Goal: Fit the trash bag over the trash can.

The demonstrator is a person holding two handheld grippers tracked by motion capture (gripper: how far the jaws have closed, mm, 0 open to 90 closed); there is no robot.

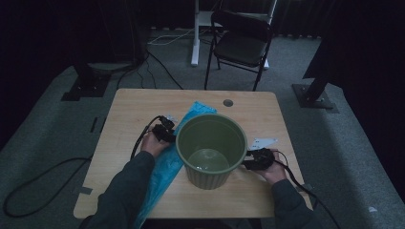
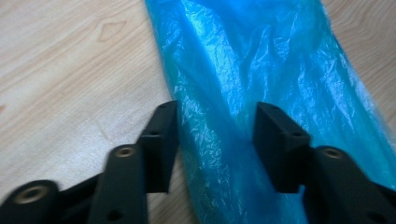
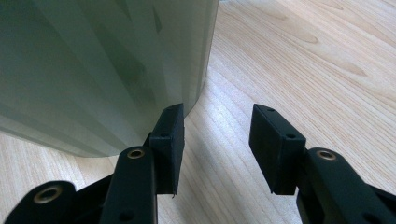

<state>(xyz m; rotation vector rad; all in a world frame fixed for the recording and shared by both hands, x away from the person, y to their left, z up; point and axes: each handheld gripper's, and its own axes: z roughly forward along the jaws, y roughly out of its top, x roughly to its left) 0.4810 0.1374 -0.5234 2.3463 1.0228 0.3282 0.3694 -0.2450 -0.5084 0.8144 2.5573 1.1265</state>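
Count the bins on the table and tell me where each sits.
1. A green bin stands upright mid-table, between the left gripper and right gripper, with a blue bag lying at its left.

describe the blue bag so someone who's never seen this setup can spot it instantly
On the light wooden table, look just left of the ribbed green plastic bin. The crinkly translucent blue plastic bag lies flat there as a long strip running to the near edge, under the open left gripper. Nothing else there is blue.

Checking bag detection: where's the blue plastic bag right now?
In the high view the blue plastic bag lies flat on the table, left of the green bin; the left gripper sits over it, jaws open.
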